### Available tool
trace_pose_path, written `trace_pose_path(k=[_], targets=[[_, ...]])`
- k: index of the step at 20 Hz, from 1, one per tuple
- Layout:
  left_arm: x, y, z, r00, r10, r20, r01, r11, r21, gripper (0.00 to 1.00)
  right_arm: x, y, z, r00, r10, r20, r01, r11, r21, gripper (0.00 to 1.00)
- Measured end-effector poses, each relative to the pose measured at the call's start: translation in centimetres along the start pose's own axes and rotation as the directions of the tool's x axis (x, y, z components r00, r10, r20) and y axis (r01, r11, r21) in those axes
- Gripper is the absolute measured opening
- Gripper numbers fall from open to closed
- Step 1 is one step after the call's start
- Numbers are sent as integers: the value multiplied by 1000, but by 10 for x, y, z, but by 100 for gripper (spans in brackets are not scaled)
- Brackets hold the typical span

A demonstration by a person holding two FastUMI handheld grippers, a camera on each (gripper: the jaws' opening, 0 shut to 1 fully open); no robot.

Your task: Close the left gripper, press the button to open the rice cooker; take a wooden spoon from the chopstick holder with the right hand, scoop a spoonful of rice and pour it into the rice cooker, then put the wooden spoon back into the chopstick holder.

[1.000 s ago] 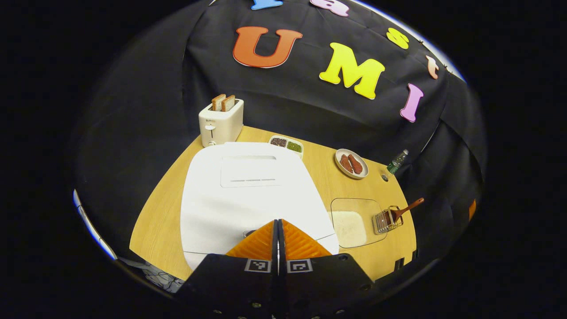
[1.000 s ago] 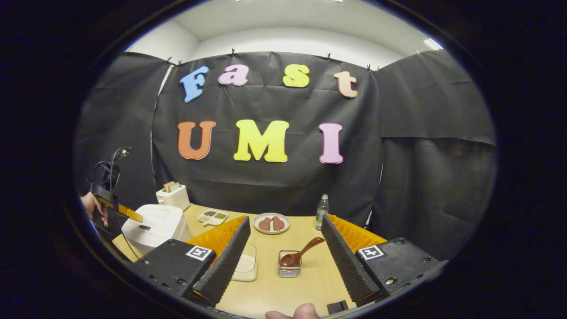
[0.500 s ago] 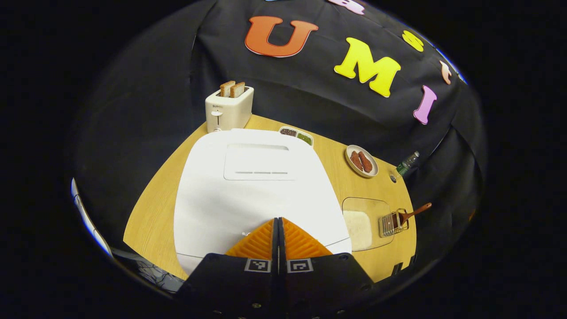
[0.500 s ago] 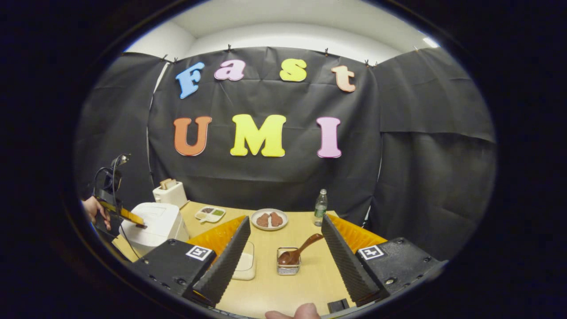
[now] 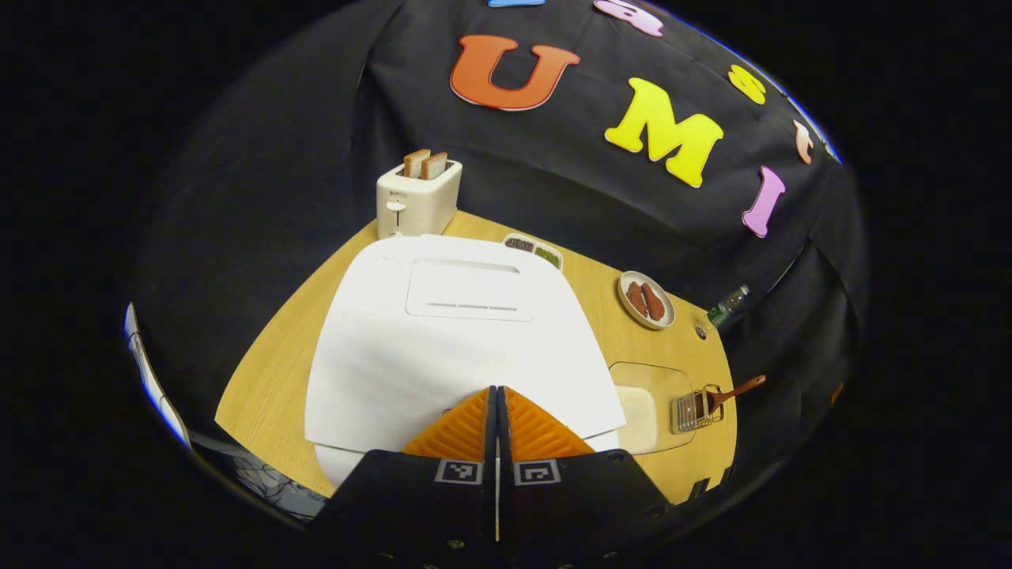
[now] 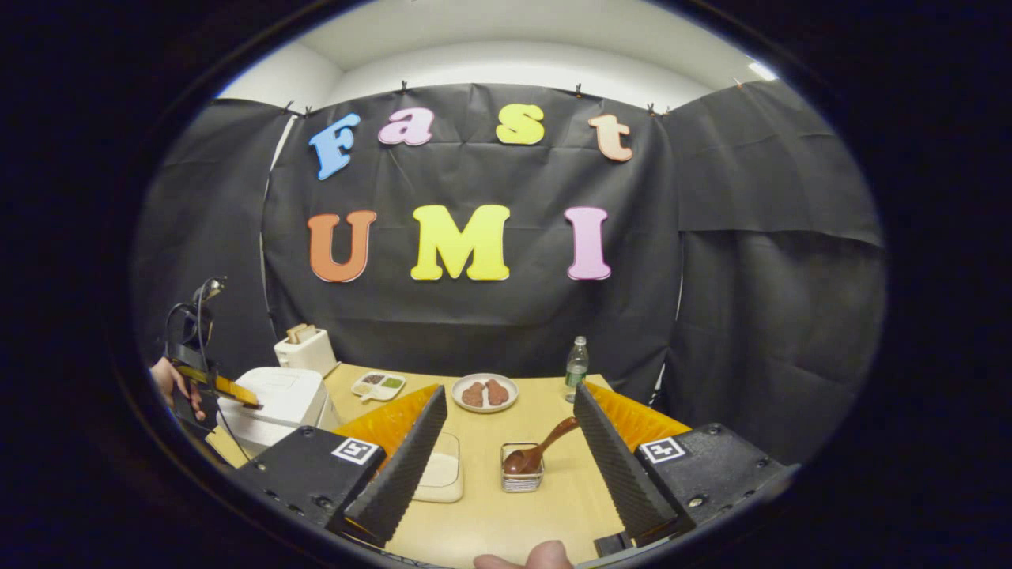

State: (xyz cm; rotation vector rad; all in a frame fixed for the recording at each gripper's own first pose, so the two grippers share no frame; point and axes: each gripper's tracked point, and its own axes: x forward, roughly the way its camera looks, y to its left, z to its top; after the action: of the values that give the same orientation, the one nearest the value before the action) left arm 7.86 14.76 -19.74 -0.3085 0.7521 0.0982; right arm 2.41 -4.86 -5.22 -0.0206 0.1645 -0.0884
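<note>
The left gripper (image 5: 496, 393), its two orange fingers pressed flat together on nothing, bears with its tips on the front edge of the white rice cooker (image 5: 462, 332), where the button lies hidden beneath them. A thin dark seam under the lid's front edge suggests the latch is releasing, though the lid is not yet raised; the opening step is judged under way, not finished. The right gripper (image 6: 510, 442) hovers with its fingers spread wide and empty above the wooden table (image 6: 506, 521), pointed toward the chopstick holder (image 6: 522, 478). The wooden spoon (image 6: 541, 450) leans in that wire holder, untouched. Just beside it sits the clear rice container (image 6: 443, 474) with white rice inside. Remaining, by this evidence: full opening of the lid, taking the spoon, scooping, pouring into the cooker, and returning the spoon.
</note>
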Motion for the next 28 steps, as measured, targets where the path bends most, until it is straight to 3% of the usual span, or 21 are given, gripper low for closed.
trace_pose_path(k=[3,4,7,11,13,16,20,25,28], targets=[[-18,-15,44,990,-19,138,16,1000,21,2,-7,-13,-2,999,-36,-1,36,999,14,100],[-24,-18,59,984,-23,177,18,999,28,11,-10,-18,-3,999,-48,-5,48,999,18,100],[-28,-23,103,956,-27,292,8,998,66,25,-17,-26,-14,997,-67,-34,69,997,39,100],[-38,-29,154,907,-33,420,-17,993,113,33,-25,-29,-15,996,-84,-40,86,995,57,100],[-51,-34,173,878,-39,477,-31,990,138,46,-29,-28,-11,996,-83,-29,84,995,57,100],[-86,-43,192,813,-48,580,-61,984,166,91,-30,-22,-5,997,-74,-12,74,996,54,100],[-139,-48,184,745,-76,663,-86,974,208,94,-31,-17,-3,998,-58,-7,58,997,56,100],[-183,-52,151,710,-97,697,-106,964,242,94,-30,-12,-4,999,-46,-7,46,998,51,100],[-196,-51,126,713,-109,692,-103,961,257,94,-26,-11,-10,999,-43,-27,45,998,54,100]])
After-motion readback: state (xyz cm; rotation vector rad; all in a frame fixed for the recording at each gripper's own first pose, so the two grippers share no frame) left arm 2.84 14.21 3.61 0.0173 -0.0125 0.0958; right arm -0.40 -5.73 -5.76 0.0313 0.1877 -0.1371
